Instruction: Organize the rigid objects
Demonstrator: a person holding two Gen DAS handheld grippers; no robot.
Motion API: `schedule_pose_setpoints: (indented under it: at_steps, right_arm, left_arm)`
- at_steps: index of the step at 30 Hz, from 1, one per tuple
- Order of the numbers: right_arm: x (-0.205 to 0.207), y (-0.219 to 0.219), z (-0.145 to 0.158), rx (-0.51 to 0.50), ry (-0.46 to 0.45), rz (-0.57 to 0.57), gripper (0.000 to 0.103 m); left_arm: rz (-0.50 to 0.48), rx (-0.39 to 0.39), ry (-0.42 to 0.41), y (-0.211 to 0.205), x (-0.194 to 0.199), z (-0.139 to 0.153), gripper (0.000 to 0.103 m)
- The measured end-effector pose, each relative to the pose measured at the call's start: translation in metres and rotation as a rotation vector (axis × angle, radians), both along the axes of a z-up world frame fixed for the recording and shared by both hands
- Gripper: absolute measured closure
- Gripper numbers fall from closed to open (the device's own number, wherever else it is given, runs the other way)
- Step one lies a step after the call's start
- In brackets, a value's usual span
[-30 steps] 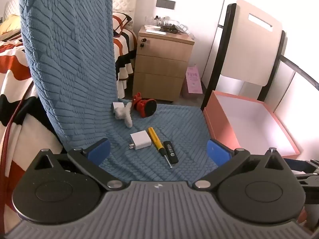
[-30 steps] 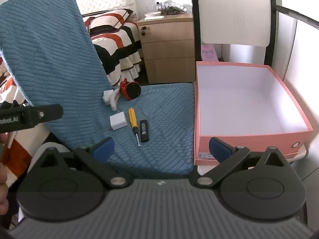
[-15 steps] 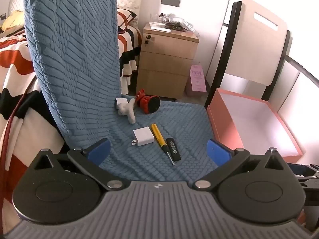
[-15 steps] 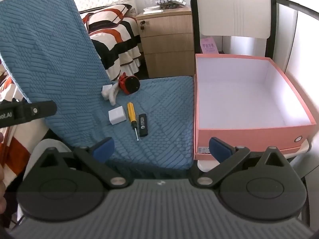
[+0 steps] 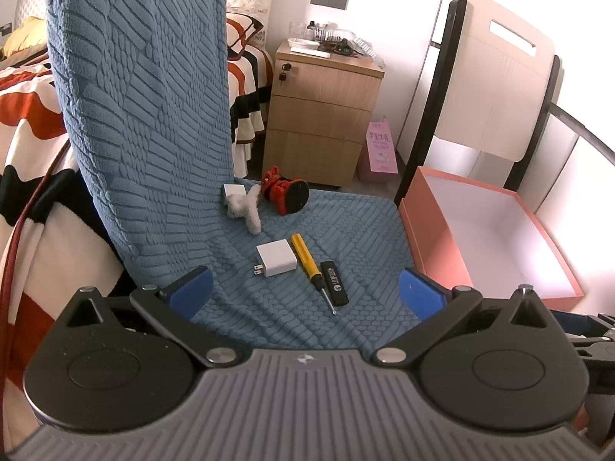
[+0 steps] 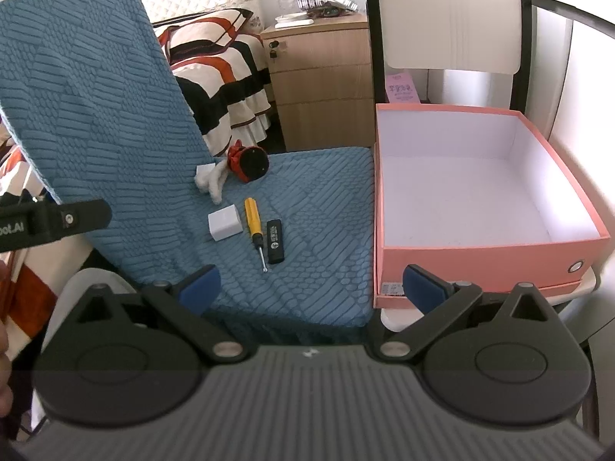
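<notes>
On a blue-covered chair seat [image 5: 346, 230] [image 6: 315, 207] lie a white plug charger [image 5: 276, 258] [image 6: 225, 224], a yellow-handled screwdriver [image 5: 307, 261] [image 6: 254, 223] and a black USB stick [image 5: 334, 282] [image 6: 275, 241], side by side. Behind them are a red and black toy [image 5: 286, 194] [image 6: 248, 163], a white fluffy thing [image 5: 246, 209] [image 6: 210, 182] and a small white block [image 5: 233, 191]. An empty pink box [image 5: 434, 238] [image 6: 476, 257] stands to the right of the seat. My left gripper [image 5: 305, 288] and right gripper [image 6: 311, 284] hang open, short of the objects, holding nothing.
The chair's tall blue back [image 5: 146, 115] [image 6: 88, 96] rises on the left. A wooden bedside cabinet [image 5: 323, 115] [image 6: 323, 77] and a striped bed [image 6: 223, 77] stand behind. A second chair's pale back [image 5: 496, 92] rises behind the pink box. The left gripper's body [image 6: 50, 223] shows at the right wrist view's left edge.
Both grippers have shifted slightly, so the objects sit a little differently in view. Nothing on the seat has moved, and both stay open.
</notes>
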State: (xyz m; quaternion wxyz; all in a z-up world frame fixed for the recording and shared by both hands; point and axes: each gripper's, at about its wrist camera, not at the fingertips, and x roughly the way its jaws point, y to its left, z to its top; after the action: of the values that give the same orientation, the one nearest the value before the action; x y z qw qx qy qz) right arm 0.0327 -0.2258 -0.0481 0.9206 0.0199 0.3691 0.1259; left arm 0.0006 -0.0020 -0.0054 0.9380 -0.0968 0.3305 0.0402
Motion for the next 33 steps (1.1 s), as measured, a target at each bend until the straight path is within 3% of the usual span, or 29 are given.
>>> schedule_pose_setpoints:
  at_steps: [33]
  right_arm:
    - [0.0001,-0.0023,-0.0034,0.025,0.030,0.011,0.000]
  left_arm:
    - [0.001,0.013,0.020,-0.0009,-0.0004,-0.0094,0.000]
